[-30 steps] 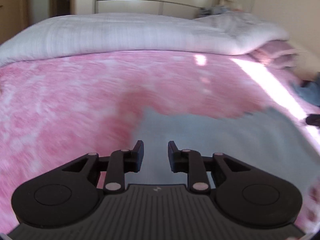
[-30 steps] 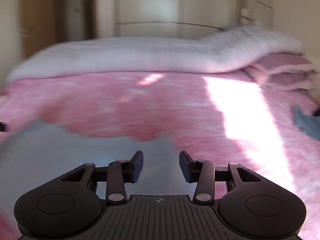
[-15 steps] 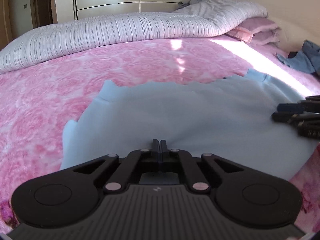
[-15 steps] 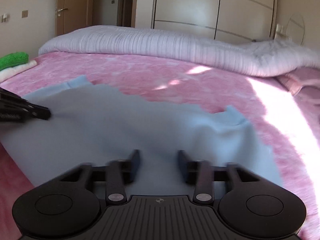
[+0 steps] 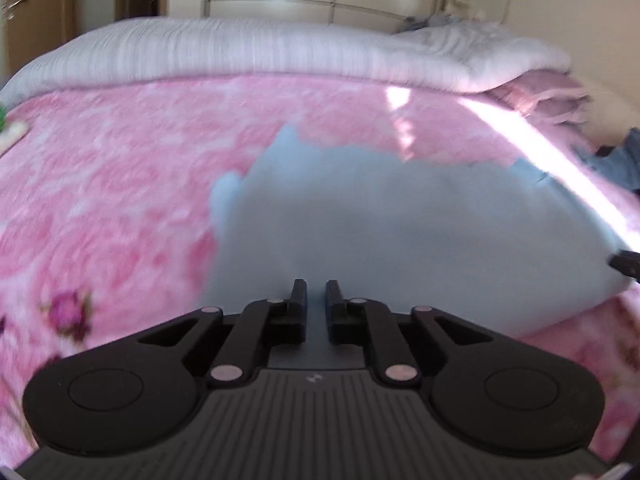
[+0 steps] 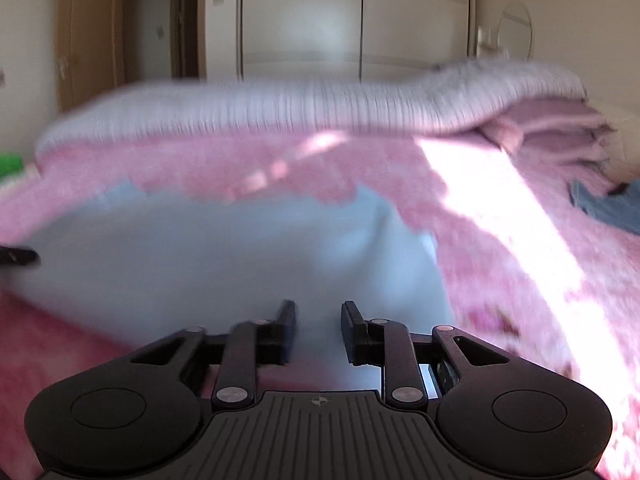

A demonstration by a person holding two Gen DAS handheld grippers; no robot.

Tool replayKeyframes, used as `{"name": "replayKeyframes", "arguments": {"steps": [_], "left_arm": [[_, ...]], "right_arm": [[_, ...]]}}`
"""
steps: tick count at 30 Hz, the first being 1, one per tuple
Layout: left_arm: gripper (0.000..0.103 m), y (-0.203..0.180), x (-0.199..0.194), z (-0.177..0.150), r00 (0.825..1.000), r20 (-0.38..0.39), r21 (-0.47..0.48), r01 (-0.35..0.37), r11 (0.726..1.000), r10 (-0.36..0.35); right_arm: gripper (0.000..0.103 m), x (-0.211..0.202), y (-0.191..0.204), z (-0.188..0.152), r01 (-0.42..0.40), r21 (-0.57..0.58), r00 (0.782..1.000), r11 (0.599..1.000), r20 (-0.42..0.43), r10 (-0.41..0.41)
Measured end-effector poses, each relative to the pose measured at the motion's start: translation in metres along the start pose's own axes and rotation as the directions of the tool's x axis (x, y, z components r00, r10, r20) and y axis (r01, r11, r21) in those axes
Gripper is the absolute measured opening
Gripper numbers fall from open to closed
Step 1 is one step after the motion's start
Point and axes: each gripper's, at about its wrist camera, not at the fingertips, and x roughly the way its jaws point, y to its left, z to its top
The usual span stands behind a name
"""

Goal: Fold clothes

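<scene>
A light blue garment [image 5: 400, 232] lies spread on the pink floral bedspread [image 5: 100, 208]; it also shows in the right wrist view [image 6: 200, 256]. My left gripper [image 5: 316, 290] is over the garment's near edge, jaws open by a narrow gap with nothing between them. My right gripper [image 6: 318, 310] is open over the garment's near right part, empty. The tip of the right gripper shows at the right edge of the left wrist view [image 5: 626, 262]; the left gripper's tip shows at the left edge of the right wrist view [image 6: 18, 257]. Both views are blurred.
A white striped duvet [image 5: 280, 48] is rolled along the far side of the bed, with pink pillows [image 5: 548, 96] at far right. A dark blue garment [image 6: 612, 208] lies at right. A green item [image 6: 10, 164] sits at far left. Wardrobe doors [image 6: 360, 20] stand behind.
The left gripper, shut half a second ago, has opened slightly. Both grippers have pulled back toward the garment's near edge. The right gripper has stayed open.
</scene>
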Motion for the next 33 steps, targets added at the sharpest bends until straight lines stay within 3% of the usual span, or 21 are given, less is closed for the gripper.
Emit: {"name": "replayKeyframes", "arguments": {"steps": [6,10,13,16,22,28,31,33], "left_arm": [[0.003,0.010,-0.015,0.008,0.999,-0.005,-0.003,-0.037,0.999,0.037],[0.004,0.003,-0.033,0.007,1.000,0.025,-0.034,-0.014,0.999,0.015],[0.007,-0.005,-0.023,0.001,0.998,-0.006,0.002,-0.070,0.998,0.070],[0.007,-0.010,-0.009,-0.007,0.992,-0.029,0.035,-0.125,0.992,0.126],[0.007,-0.020,-0.005,-0.003,0.982,-0.054,0.059,-0.178,0.982,0.181],[0.007,-0.021,-0.005,0.001,0.980,-0.069,0.066,-0.183,0.981,0.187],[0.007,-0.017,-0.012,0.015,0.987,-0.082,0.057,-0.133,0.989,0.137],[0.007,-0.015,-0.012,0.030,0.992,-0.071,0.063,-0.103,0.993,0.107]], "right_arm": [[0.024,-0.001,-0.046,-0.003,0.183,0.131,0.983,0.974,-0.047,-0.178],[0.024,-0.024,-0.046,0.001,0.127,0.185,0.992,0.975,-0.015,-0.127],[0.024,-0.032,-0.028,0.001,0.076,0.177,0.997,0.981,0.009,-0.078],[0.025,-0.011,-0.013,-0.010,0.118,0.143,0.992,0.983,-0.070,-0.109],[0.025,-0.009,-0.005,-0.004,0.147,0.148,0.986,0.978,-0.096,-0.133],[0.026,-0.008,-0.012,-0.006,0.145,0.155,0.987,0.977,-0.087,-0.133],[0.026,-0.009,-0.018,0.010,0.134,0.156,0.984,0.979,-0.135,-0.113],[0.026,-0.006,-0.025,0.028,0.090,0.162,0.991,0.983,-0.109,-0.073]]}}
